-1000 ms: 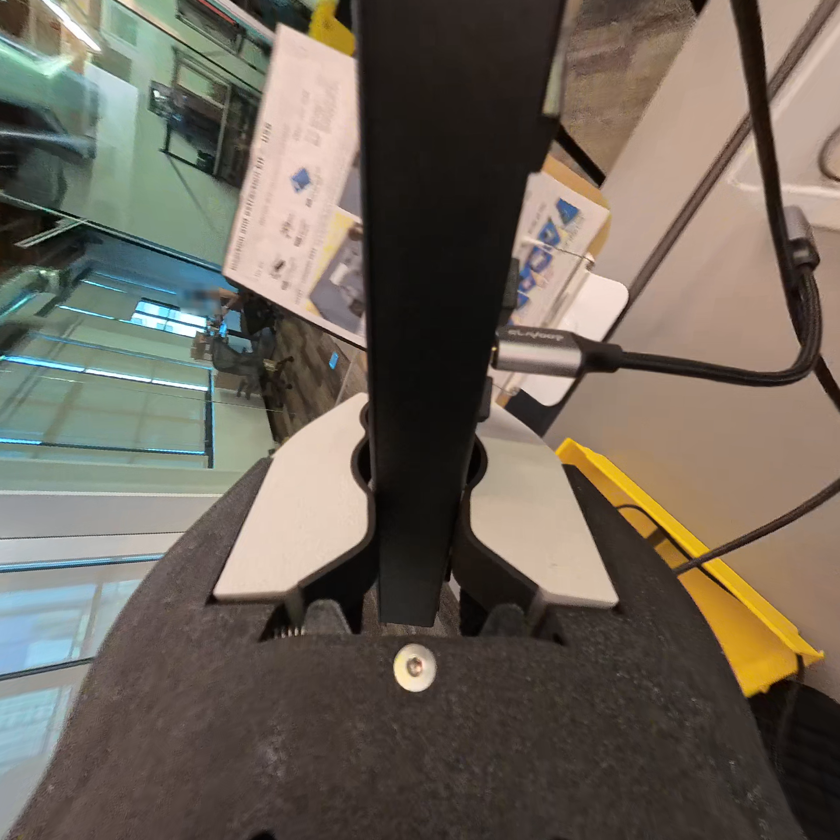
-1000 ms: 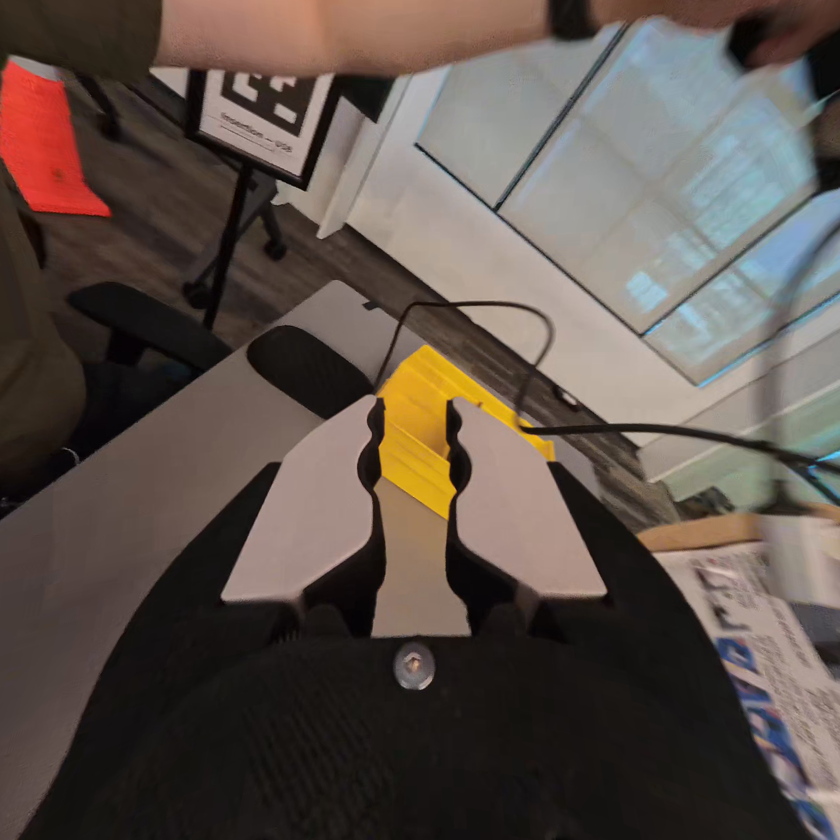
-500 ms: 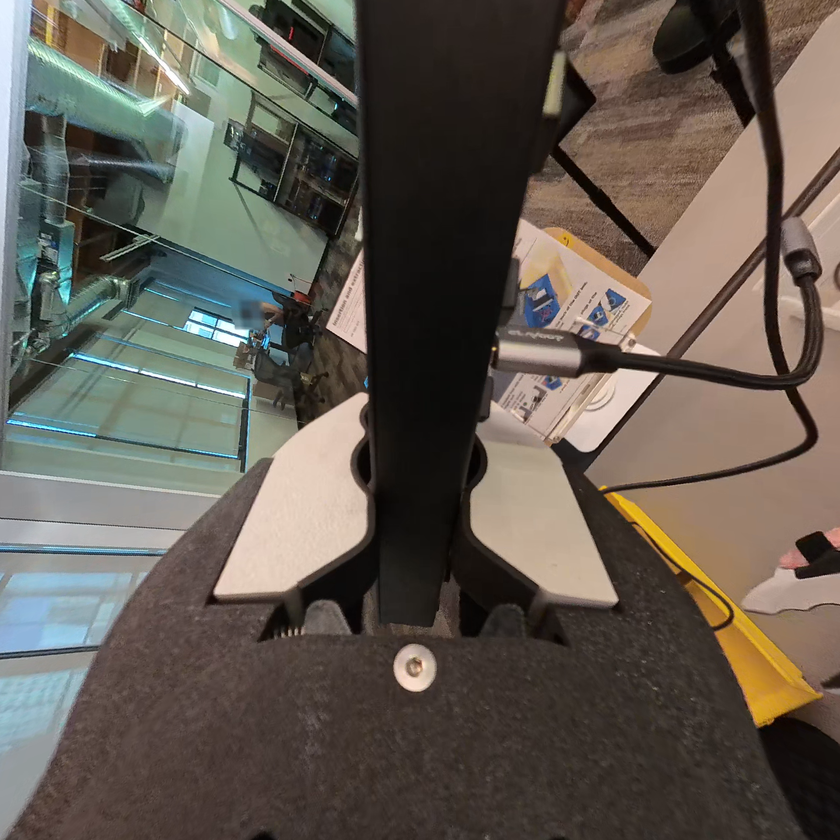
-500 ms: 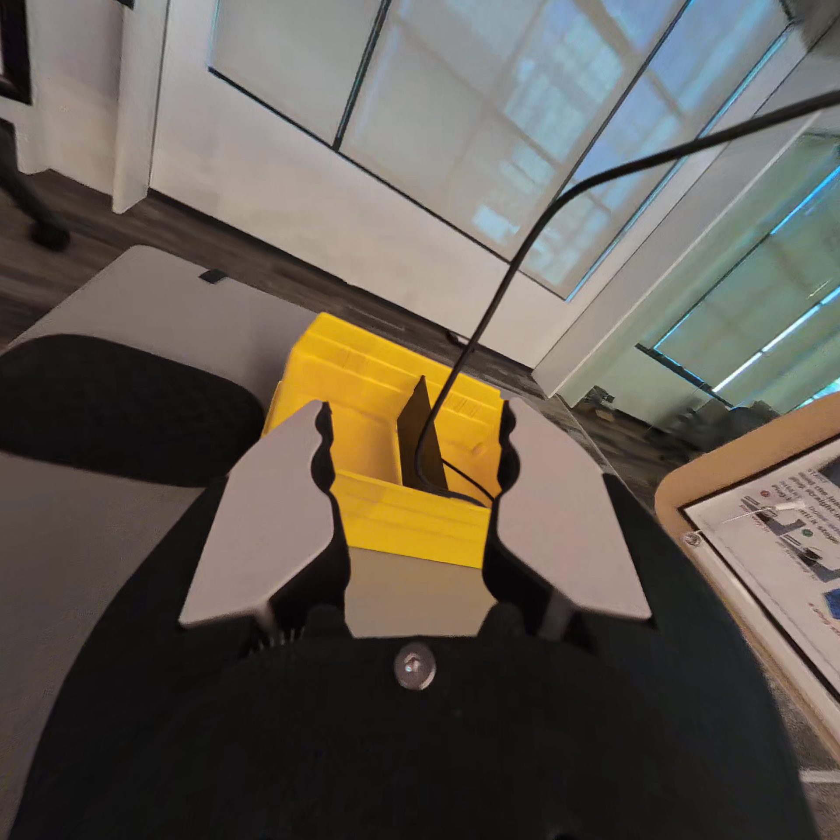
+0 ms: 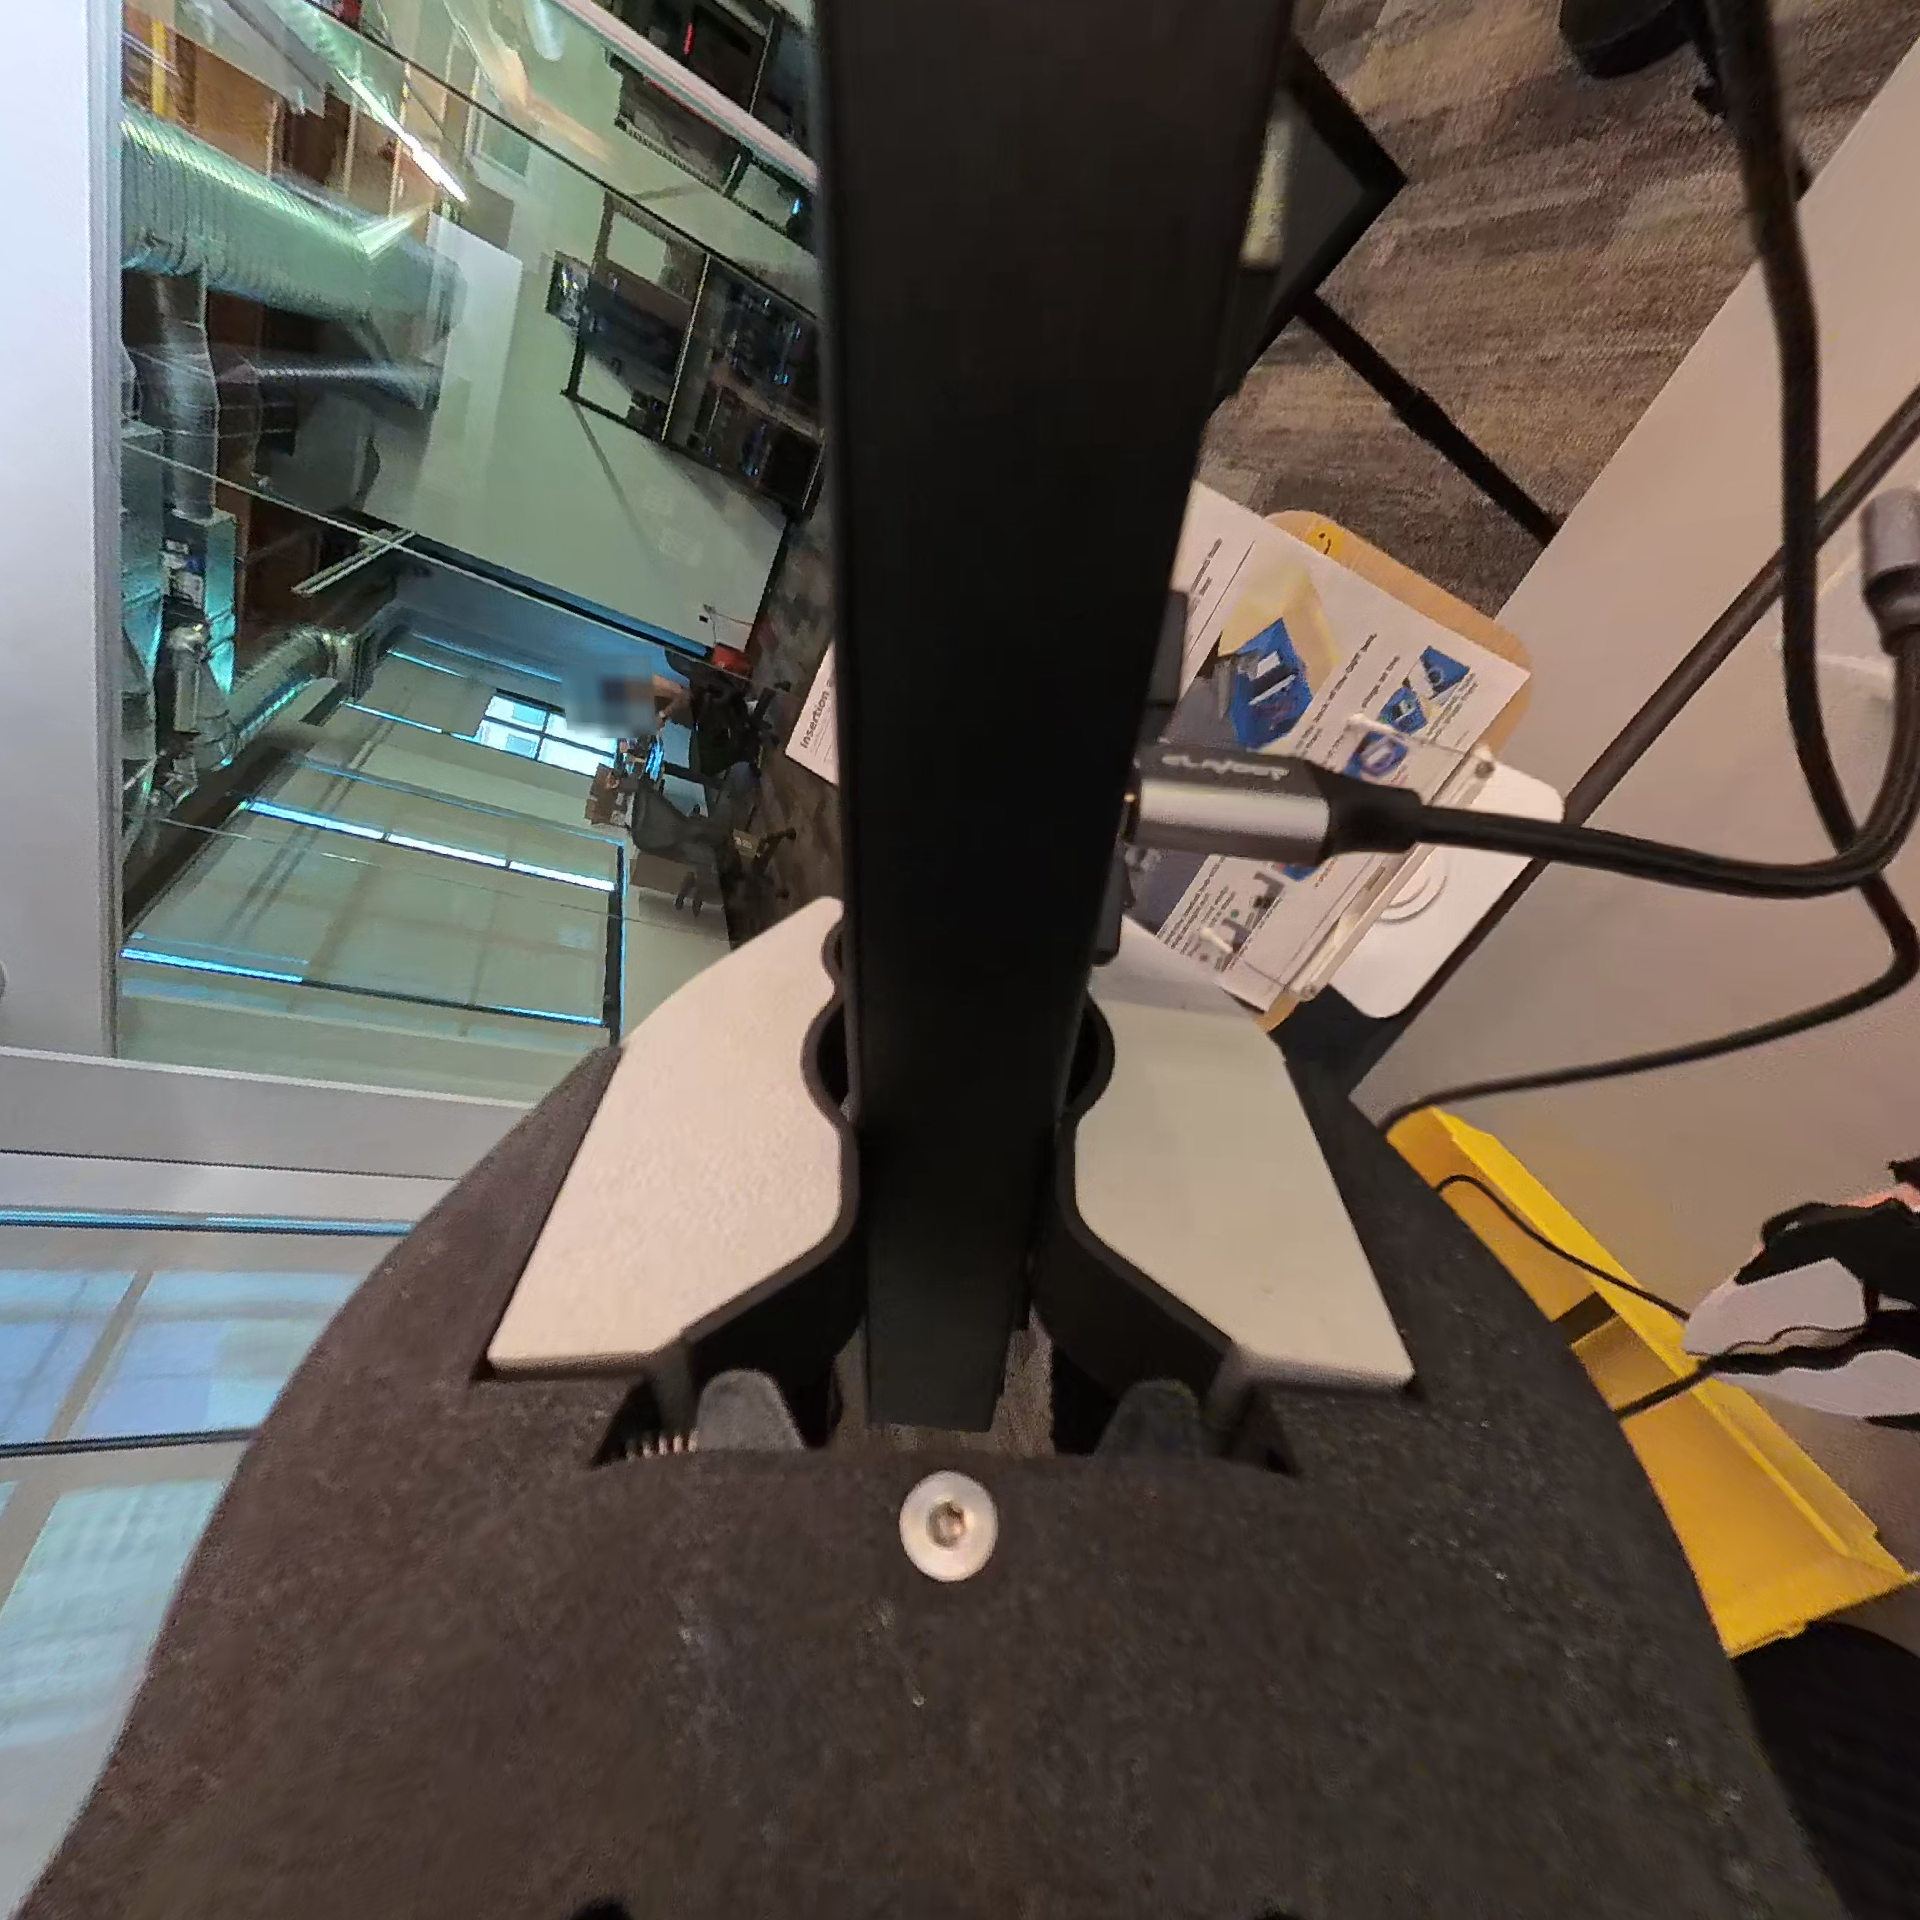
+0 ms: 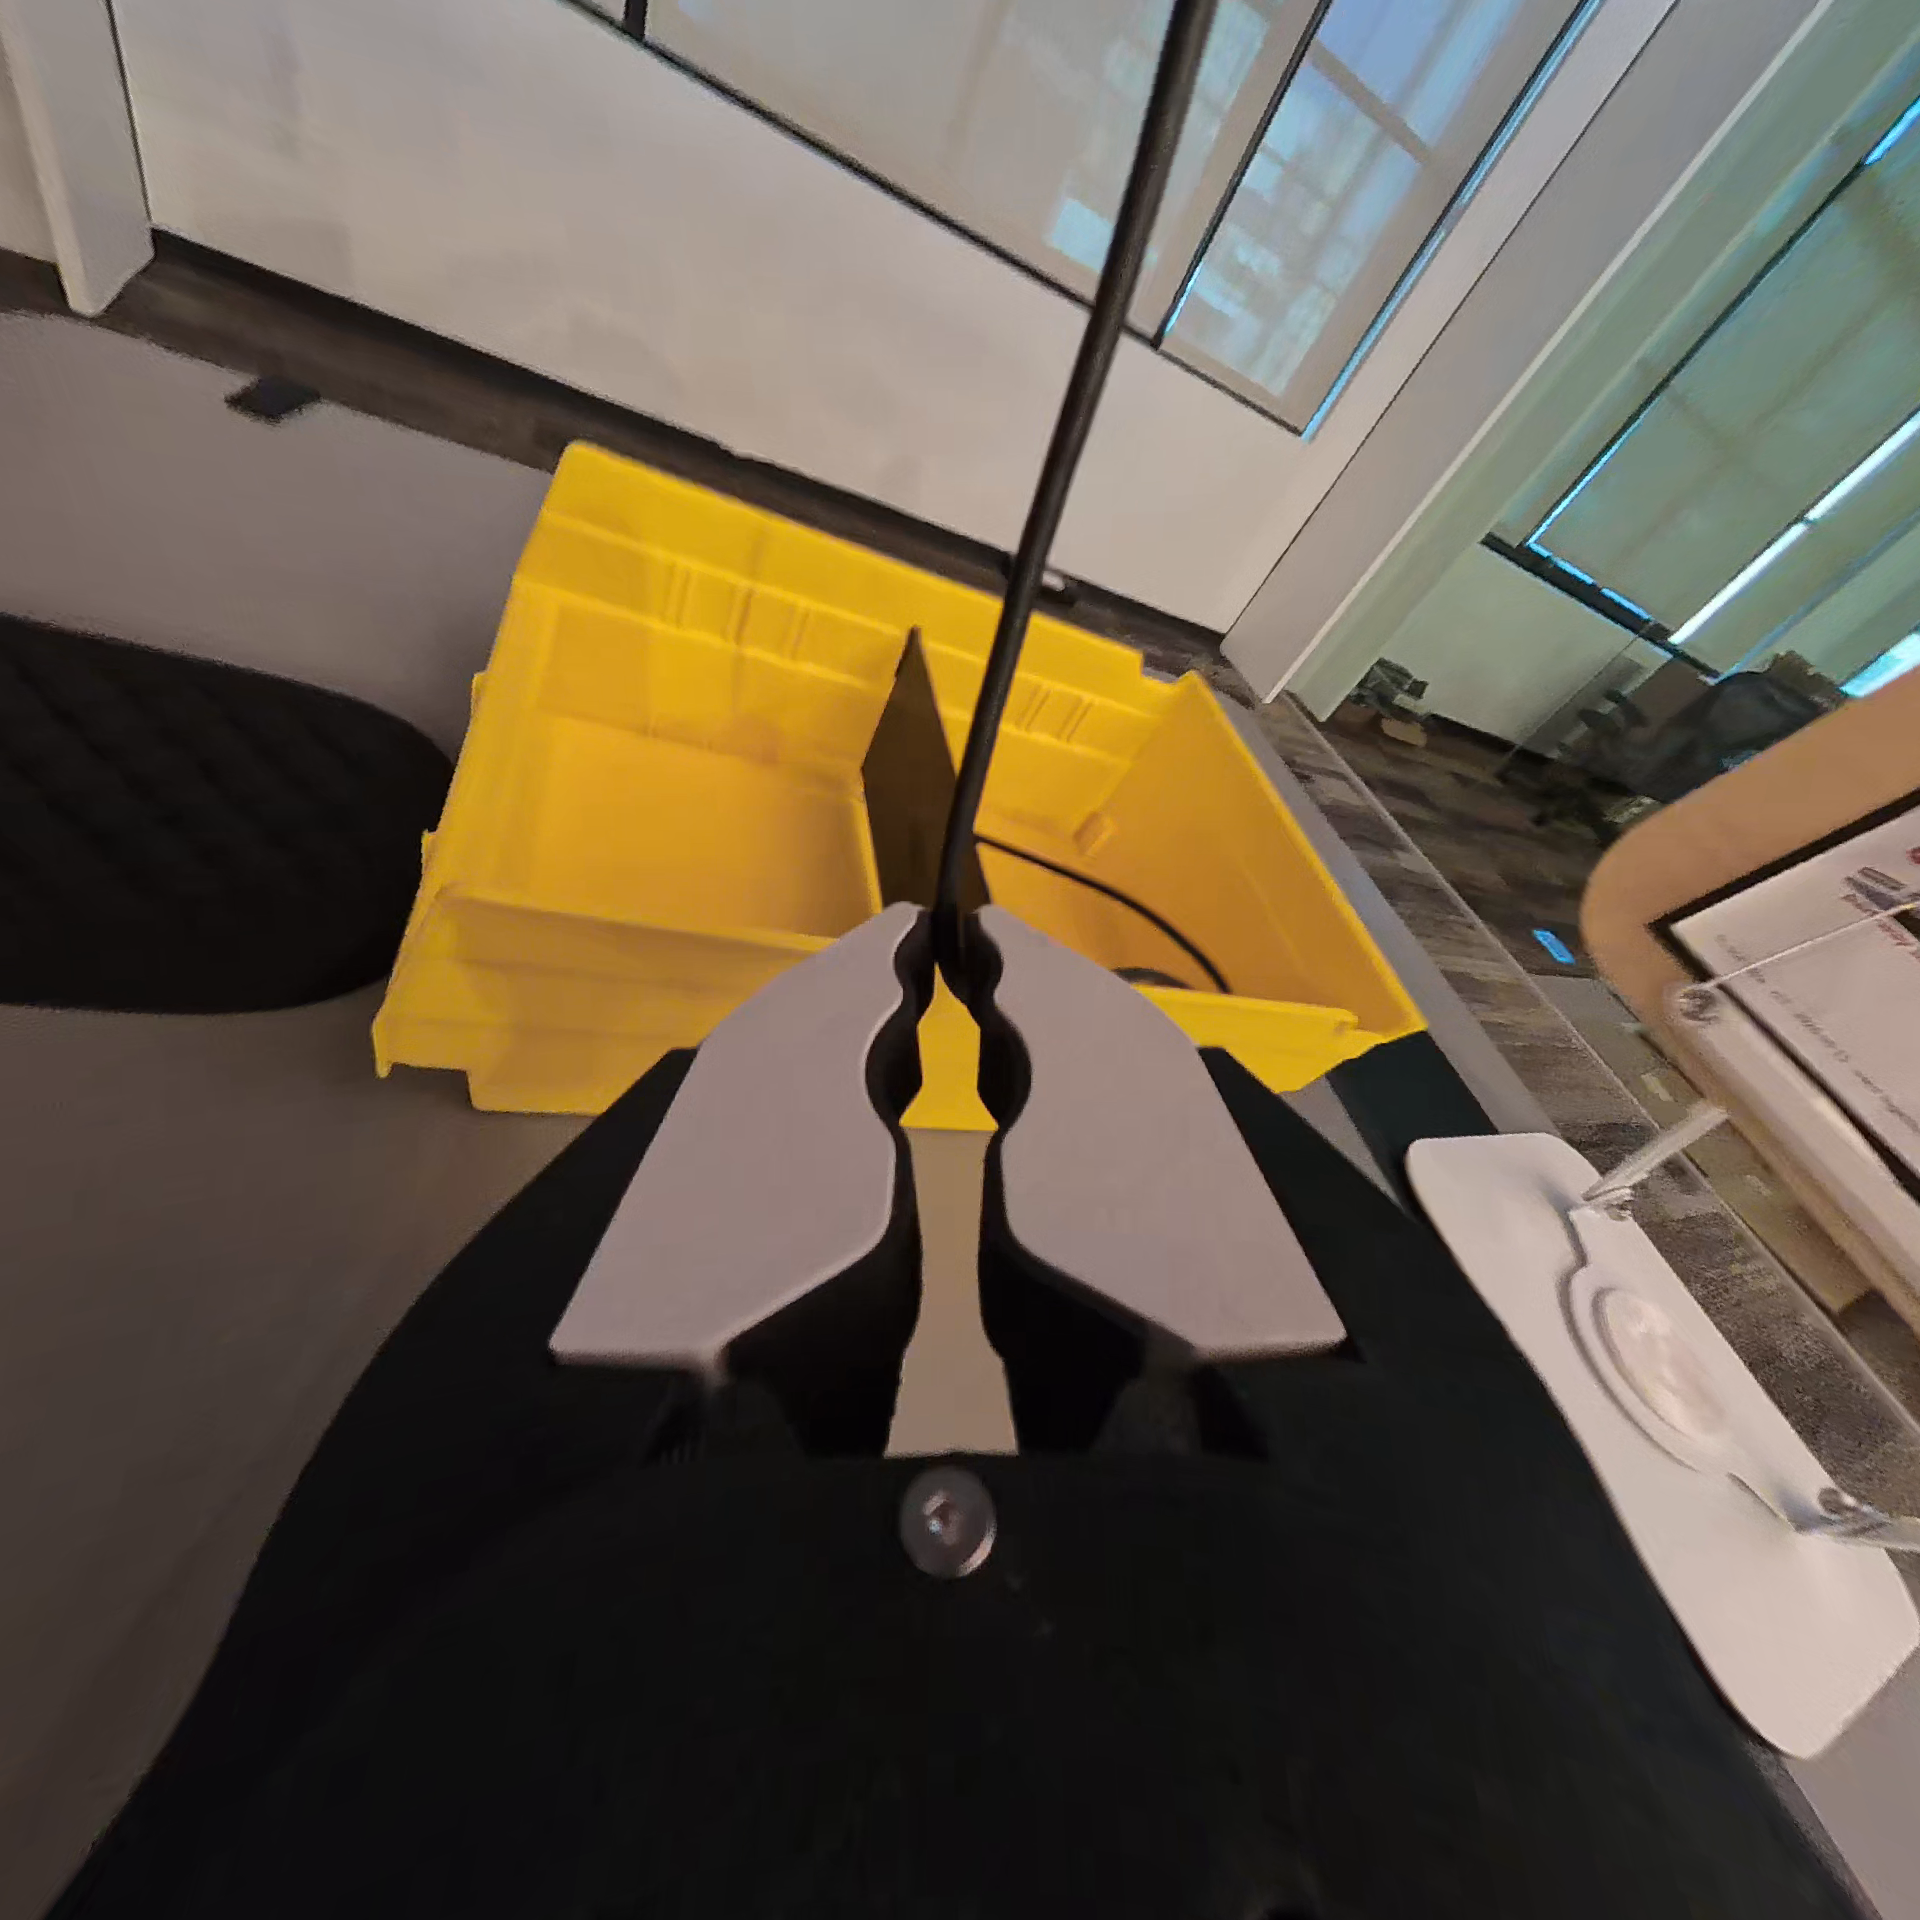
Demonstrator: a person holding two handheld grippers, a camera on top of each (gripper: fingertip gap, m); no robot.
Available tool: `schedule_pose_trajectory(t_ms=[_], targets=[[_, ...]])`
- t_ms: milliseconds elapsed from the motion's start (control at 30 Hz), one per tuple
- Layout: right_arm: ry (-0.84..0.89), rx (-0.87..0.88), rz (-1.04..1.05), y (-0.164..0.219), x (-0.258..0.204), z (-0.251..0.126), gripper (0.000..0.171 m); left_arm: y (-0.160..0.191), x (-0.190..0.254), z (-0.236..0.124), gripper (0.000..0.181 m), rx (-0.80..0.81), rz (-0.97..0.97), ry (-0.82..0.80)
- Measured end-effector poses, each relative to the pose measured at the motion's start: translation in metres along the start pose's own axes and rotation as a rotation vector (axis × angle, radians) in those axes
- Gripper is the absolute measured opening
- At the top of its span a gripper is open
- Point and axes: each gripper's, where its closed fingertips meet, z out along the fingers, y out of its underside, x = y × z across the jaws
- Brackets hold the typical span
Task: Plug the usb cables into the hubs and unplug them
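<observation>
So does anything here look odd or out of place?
Nothing is broken or spilled. The left gripper holds the black USB hub in mid-air, and a thin black cable runs up from the yellow bin through the right gripper.

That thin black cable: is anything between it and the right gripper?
No. The right gripper has its tips closed on the thin black cable, just above the yellow bin. The left gripper clamps the black hub.

Left tongs [image 5: 958, 1049] and right tongs [image 6: 948, 940] both clamped
</observation>
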Motion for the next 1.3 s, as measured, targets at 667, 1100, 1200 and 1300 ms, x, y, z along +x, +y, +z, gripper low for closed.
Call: schedule_pose_trajectory(t_ms=[667,1100,1200,1300], targets=[[0.108,0.203,0.085,-0.126,0.100,-0.189,0.005,0.045,-0.022,-0.004,0.036,-0.088,-0.052,-0.056],[-0.019,-0.641,-0.122,0.059,0.100,-0.136,0.005,0.095,0.019,0.042,0.035,-0.020,-0.337,0.148],[-0.106,-0.747,-0.157,0.089,0.089,-0.134,0.005,0.106,0.045,0.058,0.036,0.066,-0.441,0.251],[-0.131,-0.827,-0.189,0.105,0.085,-0.136,0.007,0.121,0.074,0.075,0.036,0.166,-0.556,0.352]])
